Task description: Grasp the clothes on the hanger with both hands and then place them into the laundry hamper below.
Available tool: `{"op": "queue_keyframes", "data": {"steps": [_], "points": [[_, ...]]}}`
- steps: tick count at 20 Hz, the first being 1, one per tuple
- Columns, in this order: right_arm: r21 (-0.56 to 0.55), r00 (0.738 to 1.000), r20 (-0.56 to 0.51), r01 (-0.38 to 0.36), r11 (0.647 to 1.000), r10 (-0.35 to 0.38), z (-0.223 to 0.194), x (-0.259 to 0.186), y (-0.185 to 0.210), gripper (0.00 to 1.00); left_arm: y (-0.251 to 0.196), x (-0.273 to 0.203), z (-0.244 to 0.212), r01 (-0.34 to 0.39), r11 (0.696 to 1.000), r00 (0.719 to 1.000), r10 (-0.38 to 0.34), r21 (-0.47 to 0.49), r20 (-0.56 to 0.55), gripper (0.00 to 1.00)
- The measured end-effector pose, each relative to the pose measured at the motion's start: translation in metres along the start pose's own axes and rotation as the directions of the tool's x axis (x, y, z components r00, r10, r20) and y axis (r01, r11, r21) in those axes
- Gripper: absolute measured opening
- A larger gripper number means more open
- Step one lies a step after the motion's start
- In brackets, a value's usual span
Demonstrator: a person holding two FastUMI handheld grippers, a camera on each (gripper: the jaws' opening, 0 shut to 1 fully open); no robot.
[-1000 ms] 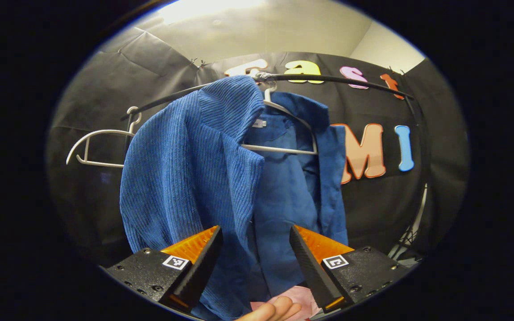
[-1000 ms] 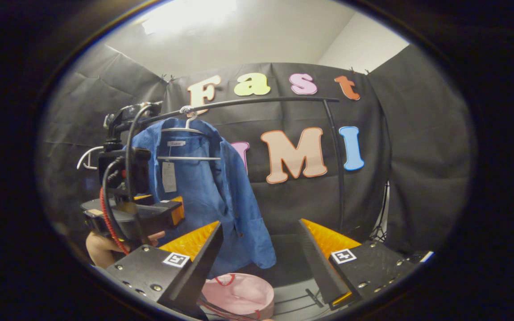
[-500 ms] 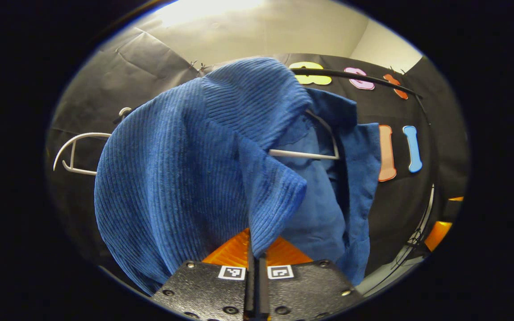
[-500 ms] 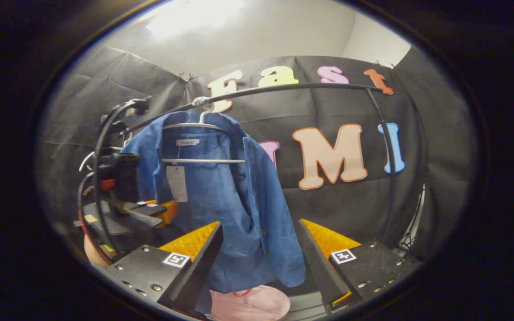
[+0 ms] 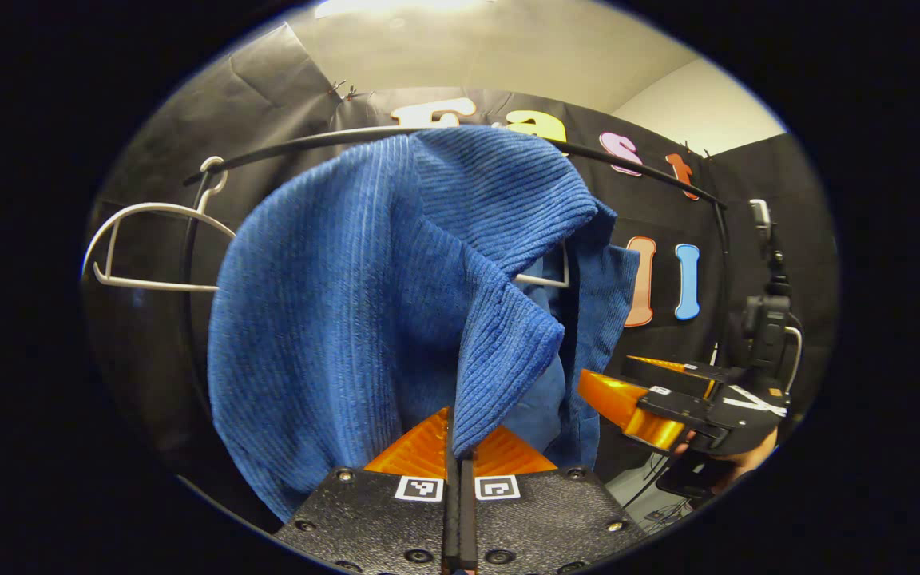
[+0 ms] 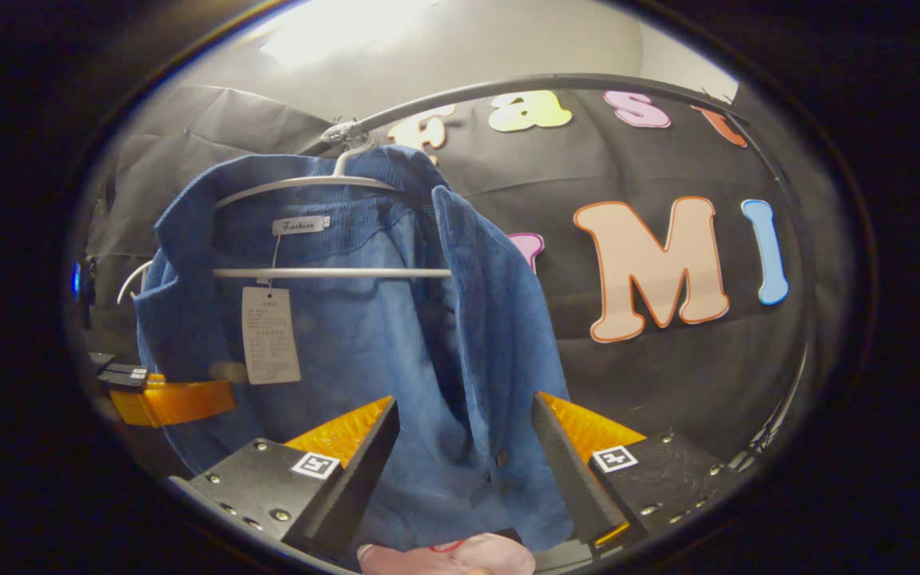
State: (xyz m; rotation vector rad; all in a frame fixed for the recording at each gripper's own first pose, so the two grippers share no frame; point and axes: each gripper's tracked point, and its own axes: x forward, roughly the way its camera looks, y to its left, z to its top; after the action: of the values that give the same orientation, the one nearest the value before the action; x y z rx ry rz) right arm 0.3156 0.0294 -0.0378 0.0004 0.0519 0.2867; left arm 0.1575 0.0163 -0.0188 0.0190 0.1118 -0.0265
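Left gripper (image 5: 458,459) jaws pinch blue jacket (image 5: 364,303) edge, seemingly; right gripper (image 6: 464,447) gapes

one blue jacket (image 6: 364,343), two white hangers (image 5: 148,247), one rail (image 6: 556,82), one pink hamper (image 6: 460,555), two hand-held grippers (image 5: 458,471).

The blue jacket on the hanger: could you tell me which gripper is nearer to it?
Left. The left gripper is shut on the blue jacket; the right gripper is open just before its hem.
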Motion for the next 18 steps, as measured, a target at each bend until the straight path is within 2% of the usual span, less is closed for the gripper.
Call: {"op": "queue_keyframes", "data": {"steps": [4,5,8,9,13,14,16,18], "points": [[-0.008,0.998,-0.021,0.054,0.998,-0.054,0.002,0.033,-0.001,1.00,-0.010,-0.033,0.019,0.095,0.995,0.995,-0.095,-0.027,-0.008,0.00],[0.000,0.998,-0.032,0.049,0.999,-0.049,0.002,0.035,0.004,0.80,-0.006,-0.042,0.028,0.112,0.993,0.994,-0.112,-0.029,0.003,0.00],[-0.016,0.995,-0.030,0.096,0.995,-0.097,0.004,0.035,-0.004,0.21,0.009,-0.072,0.046,0.161,0.986,0.987,-0.160,-0.045,0.018,0.00],[-0.007,0.998,-0.030,0.056,0.998,-0.056,0.005,0.036,0.004,0.01,0.014,-0.080,0.052,0.177,0.983,0.984,-0.176,-0.045,0.023,0.00],[-0.017,0.997,-0.008,0.073,0.997,-0.074,0.023,0.019,0.002,0.02,0.034,-0.102,0.065,0.204,0.979,0.979,-0.204,-0.014,0.027,0.00],[-0.012,0.997,-0.001,0.078,0.997,-0.078,0.029,0.015,0.001,0.00,0.037,-0.106,0.065,0.212,0.977,0.977,-0.212,-0.011,0.022,0.00],[0.003,0.999,0.002,0.032,0.999,-0.032,0.039,0.007,0.009,0.00,0.053,-0.110,0.067,0.191,0.981,0.981,-0.191,0.019,0.011,0.00],[-0.041,0.993,0.024,0.117,0.992,-0.116,0.052,0.003,-0.010,0.00,0.074,-0.105,0.078,0.153,0.988,0.988,-0.153,0.029,0.020,0.00]]}}
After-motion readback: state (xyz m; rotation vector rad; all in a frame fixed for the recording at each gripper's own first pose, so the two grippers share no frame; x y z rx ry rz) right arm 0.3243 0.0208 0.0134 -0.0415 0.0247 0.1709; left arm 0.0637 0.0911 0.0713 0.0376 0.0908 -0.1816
